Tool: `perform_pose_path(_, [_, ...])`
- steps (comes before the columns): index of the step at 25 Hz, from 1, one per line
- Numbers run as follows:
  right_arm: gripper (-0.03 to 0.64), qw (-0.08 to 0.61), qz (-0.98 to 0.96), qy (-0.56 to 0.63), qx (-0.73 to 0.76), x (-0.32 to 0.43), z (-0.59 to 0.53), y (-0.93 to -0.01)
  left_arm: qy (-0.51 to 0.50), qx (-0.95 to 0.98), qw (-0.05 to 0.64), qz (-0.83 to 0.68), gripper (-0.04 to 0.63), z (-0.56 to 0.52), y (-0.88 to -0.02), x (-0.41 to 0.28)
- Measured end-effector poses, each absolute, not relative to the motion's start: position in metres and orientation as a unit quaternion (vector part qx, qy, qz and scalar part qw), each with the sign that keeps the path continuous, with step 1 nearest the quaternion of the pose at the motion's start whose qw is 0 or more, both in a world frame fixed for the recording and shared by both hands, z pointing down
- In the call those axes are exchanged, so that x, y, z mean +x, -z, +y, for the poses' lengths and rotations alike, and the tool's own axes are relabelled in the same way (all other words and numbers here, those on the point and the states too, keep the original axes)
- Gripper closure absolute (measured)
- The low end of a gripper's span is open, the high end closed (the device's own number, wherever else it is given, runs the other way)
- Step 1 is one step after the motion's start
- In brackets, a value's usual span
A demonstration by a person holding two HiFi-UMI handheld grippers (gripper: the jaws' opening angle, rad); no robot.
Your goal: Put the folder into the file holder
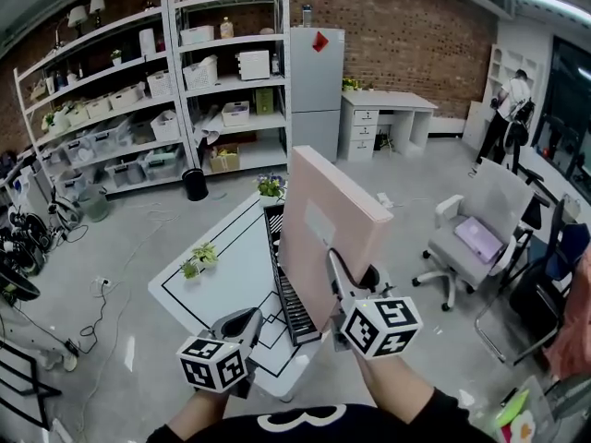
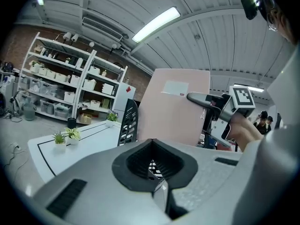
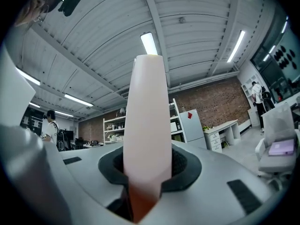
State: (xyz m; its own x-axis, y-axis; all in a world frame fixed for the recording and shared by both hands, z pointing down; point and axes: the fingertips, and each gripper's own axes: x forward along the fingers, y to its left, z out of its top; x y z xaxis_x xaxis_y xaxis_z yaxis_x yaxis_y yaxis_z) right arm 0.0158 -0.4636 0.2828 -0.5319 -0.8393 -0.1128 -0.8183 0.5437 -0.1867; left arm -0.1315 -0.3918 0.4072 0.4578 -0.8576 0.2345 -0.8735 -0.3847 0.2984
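Observation:
A large pink folder (image 1: pixel 323 233) stands upright in the air, its lower edge over the black mesh file holder (image 1: pixel 288 289) on the white table (image 1: pixel 226 280). My right gripper (image 1: pixel 338 268) is shut on the folder's near edge, and in the right gripper view the folder (image 3: pixel 147 121) rises straight up from between the jaws. My left gripper (image 1: pixel 242 327) hovers low at the table's near corner, jaws together with nothing in them. The left gripper view shows the folder (image 2: pixel 176 108), the file holder (image 2: pixel 127 123) and the right gripper (image 2: pixel 211 103) from the side.
Two small potted plants (image 1: pixel 196 258) (image 1: pixel 270 186) sit on the table. A grey office chair (image 1: pixel 480 233) stands to the right, white shelving (image 1: pixel 138 90) and a desk (image 1: pixel 383 109) stand by the brick wall. A person (image 1: pixel 506 109) stands far right.

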Motion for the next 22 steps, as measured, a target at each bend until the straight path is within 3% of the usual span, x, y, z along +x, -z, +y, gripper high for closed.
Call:
perform_pose_path(12, [0.485,0.066,0.849,0.044,-0.523,-0.034,-0.492,-0.308,-0.036,0.852,0.206,-0.48,0.589,-0.426,-0.413,-0.179])
perform_pose_path(22, [0.485,0.08,0.836,0.005,-0.543,-0.044,-0.487,-0.334,-0.046,0.863,0.214,-0.455,0.589,-0.438,-0.434,-0.205])
